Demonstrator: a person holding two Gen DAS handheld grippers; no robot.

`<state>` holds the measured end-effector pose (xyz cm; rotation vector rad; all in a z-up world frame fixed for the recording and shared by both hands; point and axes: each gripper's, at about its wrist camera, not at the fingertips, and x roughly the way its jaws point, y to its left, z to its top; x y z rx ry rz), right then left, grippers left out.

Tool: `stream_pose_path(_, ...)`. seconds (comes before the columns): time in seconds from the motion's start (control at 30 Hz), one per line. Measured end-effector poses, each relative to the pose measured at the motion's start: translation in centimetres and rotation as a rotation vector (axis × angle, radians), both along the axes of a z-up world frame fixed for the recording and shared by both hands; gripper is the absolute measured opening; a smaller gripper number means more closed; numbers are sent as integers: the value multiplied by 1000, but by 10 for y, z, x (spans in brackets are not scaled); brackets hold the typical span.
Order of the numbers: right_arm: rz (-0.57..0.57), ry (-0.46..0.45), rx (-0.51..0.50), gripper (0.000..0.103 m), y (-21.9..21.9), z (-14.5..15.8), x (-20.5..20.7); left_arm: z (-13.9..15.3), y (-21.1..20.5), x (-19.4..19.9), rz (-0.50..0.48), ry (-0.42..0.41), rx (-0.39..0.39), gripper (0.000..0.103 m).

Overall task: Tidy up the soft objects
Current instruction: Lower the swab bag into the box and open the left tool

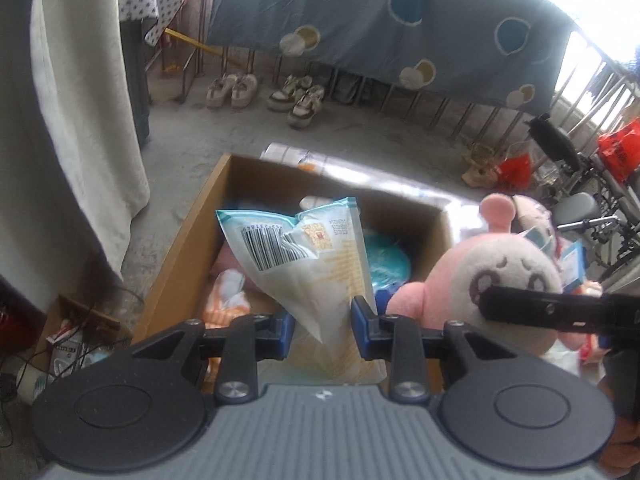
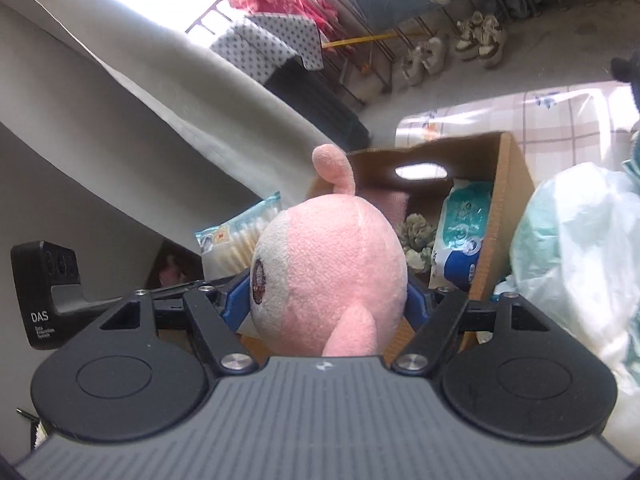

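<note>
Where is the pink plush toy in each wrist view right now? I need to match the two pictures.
Left wrist view: the pink plush toy sits lower right, face toward the camera, with the right gripper closed across it.
Right wrist view: the toy fills the centre, clamped between the blue pads, seen from its side.
Shared landmark: the cardboard box, just beyond the toy in both.

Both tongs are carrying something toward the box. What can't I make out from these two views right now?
- Brown cardboard box floor: left wrist view, covered by the clear barcoded plastic packet in the left tongs.
- Pink and white round plush toy face: right wrist view shows mostly its back; right tongs pads largely hidden.
- White plastic bag: contents unseen, cut off at right edge.
</note>
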<state>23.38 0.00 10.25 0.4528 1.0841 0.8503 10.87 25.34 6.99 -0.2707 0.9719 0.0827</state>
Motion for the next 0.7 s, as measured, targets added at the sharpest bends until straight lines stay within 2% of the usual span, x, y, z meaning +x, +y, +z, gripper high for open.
stream_pose_path(0.13,29,-33,-122,73,35,-6,3,-36,15,9,5,73,0,31)
stream_pose_path(0.27,51,-47,-193,73,57,-15,7,-69,24,18,-5,150,8,31)
stream_pose_path(0.47,78,-45,-239,73,75,-30,10,-99,20,34,-62,231,21,31)
stream_pose_path(0.63,82,-42,-242,73,66,-38,21,-116,15,44,-94,256,13,31)
stream_pose_path(0.7,80,-36,-238,74,63,-40,23,-121,12,50,-101,259,17,37)
